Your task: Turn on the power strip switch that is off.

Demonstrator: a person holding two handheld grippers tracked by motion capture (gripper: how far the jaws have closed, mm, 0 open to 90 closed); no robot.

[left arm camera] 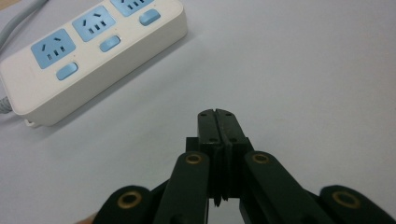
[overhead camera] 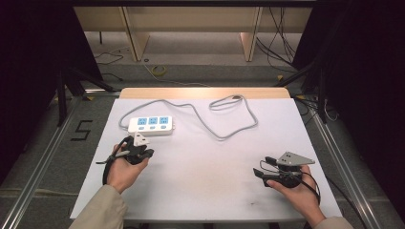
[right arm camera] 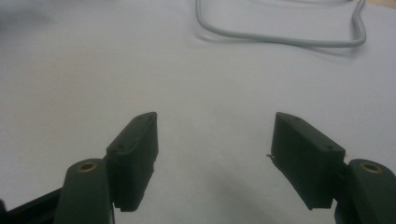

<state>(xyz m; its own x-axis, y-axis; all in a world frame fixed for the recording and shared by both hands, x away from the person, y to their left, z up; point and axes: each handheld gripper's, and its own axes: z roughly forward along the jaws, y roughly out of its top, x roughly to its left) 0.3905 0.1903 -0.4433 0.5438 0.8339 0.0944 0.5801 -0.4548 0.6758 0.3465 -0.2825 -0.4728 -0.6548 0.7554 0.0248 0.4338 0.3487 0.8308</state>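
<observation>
A white power strip (overhead camera: 151,125) is laid just beyond the clenched left gripper (left arm camera: 218,114); the right gripper (right arm camera: 215,140) is held released, its grey cord (right arm camera: 285,39) ahead.

Black numeral "5" (overhead camera: 81,130) marked on the grey floor (overhead camera: 43,143), left of table (overhead camera: 191,191)

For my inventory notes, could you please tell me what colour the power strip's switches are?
Light blue, on the white power strip; the left gripper view shows them best.

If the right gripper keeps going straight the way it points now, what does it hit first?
Bare white table surface first; further along that line lies the grey power cable. Depth is hard to judge, so treat the cable as likely, not certain.
</observation>
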